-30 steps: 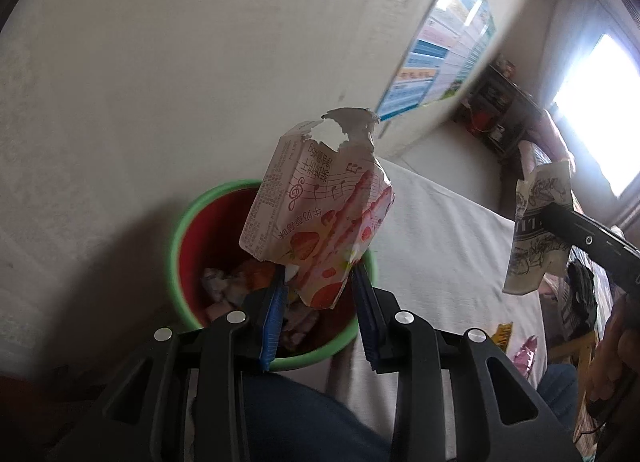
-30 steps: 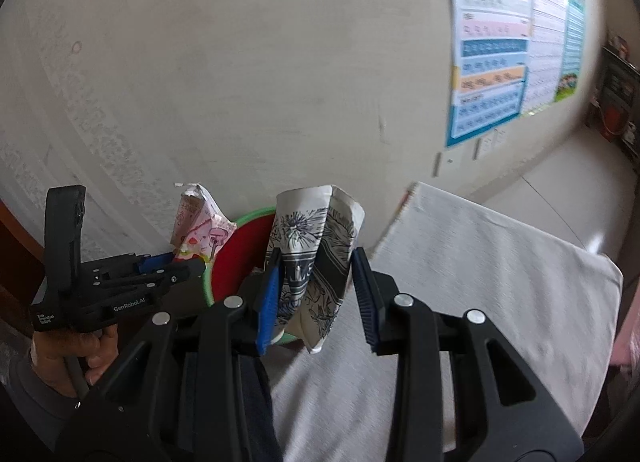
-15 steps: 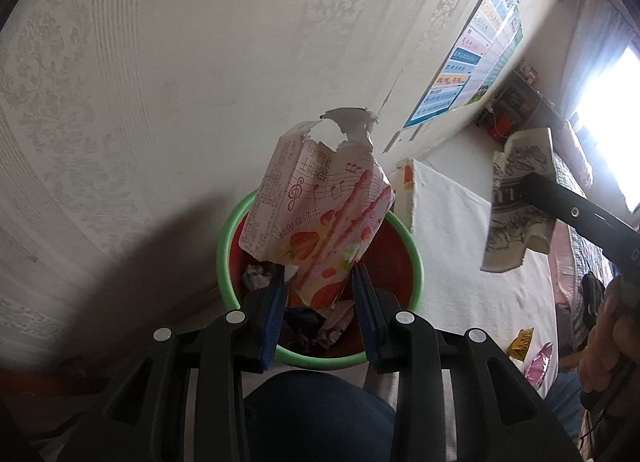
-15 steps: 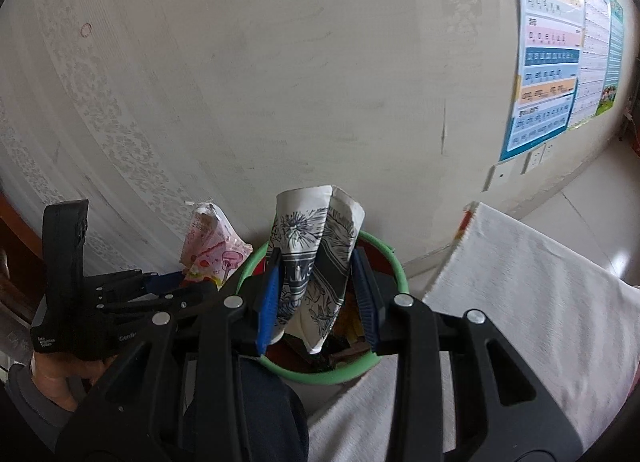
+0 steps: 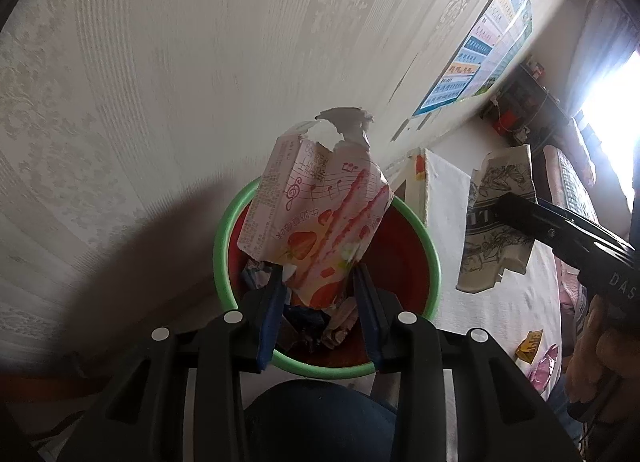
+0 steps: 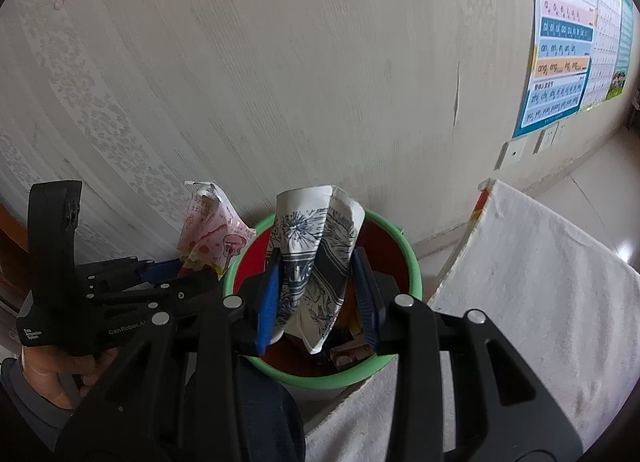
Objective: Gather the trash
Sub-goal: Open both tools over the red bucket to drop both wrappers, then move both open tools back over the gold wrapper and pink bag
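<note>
Left gripper clamped on torn pink-and-white strawberry milk carton — carton stands up between blue pads, directly above bin mouth. Right gripper clenched on crumpled white paper cup with dark blue floral print, also over bin opening. Below and beyond both grippers: round red plastic bin with green rim, wrappers and scraps inside. Right of bin — white cloth-covered surface; yellow and pink snack packets on it, near right gripper's handle. Behind all: pale patterned wall, colourful chart poster farther right.
</note>
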`<state>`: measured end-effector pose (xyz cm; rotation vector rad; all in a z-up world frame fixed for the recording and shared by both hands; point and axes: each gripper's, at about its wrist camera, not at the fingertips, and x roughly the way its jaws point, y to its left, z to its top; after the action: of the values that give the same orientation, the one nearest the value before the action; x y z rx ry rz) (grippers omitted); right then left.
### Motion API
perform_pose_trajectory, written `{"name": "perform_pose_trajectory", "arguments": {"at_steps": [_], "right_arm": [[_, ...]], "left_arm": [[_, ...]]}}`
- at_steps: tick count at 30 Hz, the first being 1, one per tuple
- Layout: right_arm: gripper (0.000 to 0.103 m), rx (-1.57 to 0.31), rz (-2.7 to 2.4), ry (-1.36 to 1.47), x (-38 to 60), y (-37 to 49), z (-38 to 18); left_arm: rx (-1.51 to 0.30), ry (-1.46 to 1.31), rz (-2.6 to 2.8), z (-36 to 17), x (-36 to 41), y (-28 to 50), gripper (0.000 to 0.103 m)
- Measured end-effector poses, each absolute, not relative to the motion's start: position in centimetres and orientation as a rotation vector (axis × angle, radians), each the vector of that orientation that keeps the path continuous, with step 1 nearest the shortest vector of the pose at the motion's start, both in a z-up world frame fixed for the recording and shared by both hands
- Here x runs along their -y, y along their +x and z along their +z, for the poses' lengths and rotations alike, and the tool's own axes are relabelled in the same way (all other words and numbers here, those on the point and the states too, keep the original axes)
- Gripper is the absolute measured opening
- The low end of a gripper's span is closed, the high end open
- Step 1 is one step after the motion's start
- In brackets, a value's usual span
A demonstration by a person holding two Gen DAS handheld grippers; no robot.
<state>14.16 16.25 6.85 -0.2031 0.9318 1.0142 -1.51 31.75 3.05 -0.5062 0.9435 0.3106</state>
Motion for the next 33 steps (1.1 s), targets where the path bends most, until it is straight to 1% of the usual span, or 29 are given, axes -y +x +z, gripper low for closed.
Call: {"name": "perform_pose_trajectory", "arguments": {"at_steps": [2, 5, 6, 7, 8, 9, 10, 12, 13, 15, 18, 21, 25, 33], "right_arm": [[0.035, -0.938, 1.018, -0.202, -16.4, 14.2, 6.7], [0.036, -0.931, 1.024, -0.213, -16.7, 14.1, 6.8], [0.039, -0.937, 1.028, -0.221, -16.8, 14.1, 6.5], [0.045, -0.946, 1.031, -0.226, -16.9, 14.1, 6.3], [0.057, -0.952, 1.026, -0.226, -17.0, 14.1, 6.1], [0.064, -0.954, 1.017, -0.226, -16.9, 14.1, 6.0], [0.066, -0.955, 1.013, -0.225, -16.9, 14.2, 5.9], [0.074, -0.954, 1.004, -0.220, -16.7, 14.2, 5.9], [0.076, -0.953, 0.997, -0.215, -16.6, 14.3, 5.9], [0.083, -0.950, 0.984, -0.201, -16.3, 14.4, 6.0], [0.089, -0.942, 0.964, -0.186, -15.6, 14.5, 6.4], [0.093, -0.936, 0.950, -0.176, -14.8, 14.6, 6.8], [0.098, -0.927, 0.930, -0.163, -13.6, 14.6, 7.3], [0.098, -0.902, 0.866, -0.118, -8.1, 14.0, 8.6]], "left_arm": [[-0.949, -0.508, 0.305, 3.0, -31.8, -1.2, 0.033], [-0.945, -0.494, 0.292, 3.2, -31.8, -0.9, 0.037], [-0.942, -0.493, 0.290, 3.3, -31.8, -0.8, 0.037], [-0.939, -0.491, 0.293, 3.3, -31.8, -0.8, 0.040], [-0.938, -0.492, 0.297, 3.3, -31.9, -0.8, 0.047], [-0.934, -0.498, 0.299, 3.3, -32.0, -0.8, 0.053], [-0.930, -0.503, 0.298, 3.2, -32.1, -0.8, 0.056], [-0.926, -0.512, 0.307, 3.1, -32.3, -0.9, 0.068], [-0.927, -0.513, 0.311, 3.0, -32.4, -1.0, 0.071], [-0.928, -0.516, 0.325, 2.9, -32.6, -1.2, 0.081], [-0.920, -0.515, 0.351, 3.0, -32.7, -1.5, 0.091], [-0.908, -0.520, 0.364, 3.3, -32.6, -1.8, 0.095], [-0.902, -0.524, 0.371, 3.7, -32.0, -1.9, 0.095], [-0.878, -0.495, 0.341, 5.7, -28.7, -1.1, 0.095]]}}
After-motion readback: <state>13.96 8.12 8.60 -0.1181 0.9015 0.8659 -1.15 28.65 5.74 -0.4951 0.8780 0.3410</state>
